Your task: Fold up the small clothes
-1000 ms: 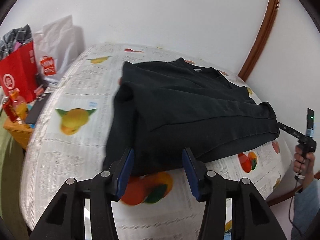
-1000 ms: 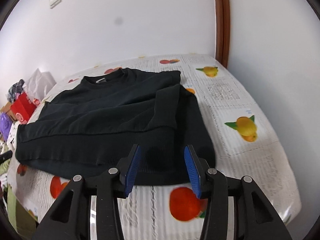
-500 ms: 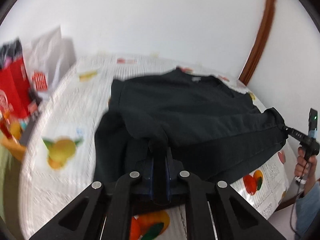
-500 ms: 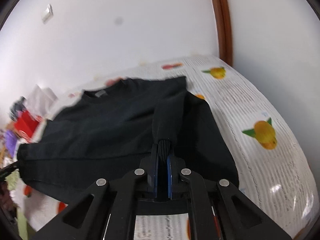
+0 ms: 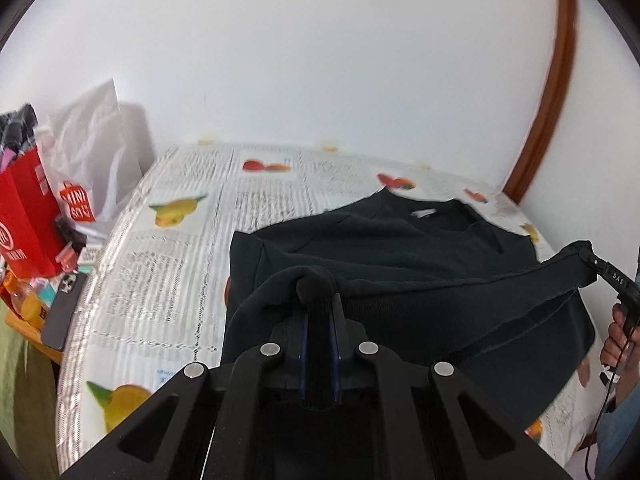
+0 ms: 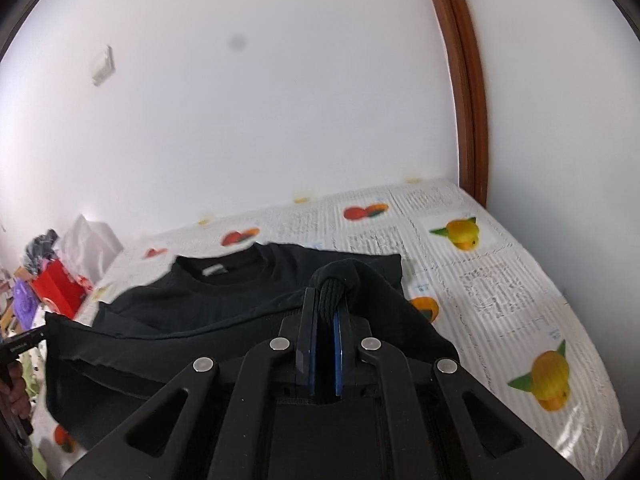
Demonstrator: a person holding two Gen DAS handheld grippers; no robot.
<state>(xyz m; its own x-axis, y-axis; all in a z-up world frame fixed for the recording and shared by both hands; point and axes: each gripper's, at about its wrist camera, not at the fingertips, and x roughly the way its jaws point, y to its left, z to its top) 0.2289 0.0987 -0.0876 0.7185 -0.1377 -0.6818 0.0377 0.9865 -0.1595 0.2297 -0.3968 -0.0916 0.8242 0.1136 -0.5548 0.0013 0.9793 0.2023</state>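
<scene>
A black sweatshirt (image 5: 400, 252) lies on a table covered with a fruit-print cloth (image 5: 168, 280), collar toward the wall. My left gripper (image 5: 318, 308) is shut on the ribbed hem at the garment's left corner and holds it lifted. My right gripper (image 6: 326, 300) is shut on the ribbed hem at the right corner (image 6: 336, 280) and holds it lifted too. The hem hangs stretched between both grippers above the table; the collar end (image 6: 216, 272) stays on the cloth. The right gripper also shows at the right edge of the left wrist view (image 5: 616, 284).
A red shopping bag (image 5: 24, 216), a white bag (image 5: 88, 152) and a dark phone (image 5: 64, 308) crowd the left side beyond the table edge. The white wall stands right behind the table. A brown door frame (image 6: 464, 80) rises at the back right.
Both grippers closed on the sweatshirt's bottom hem corners, then lifted the hem off the table and carried it toward the collar end.
</scene>
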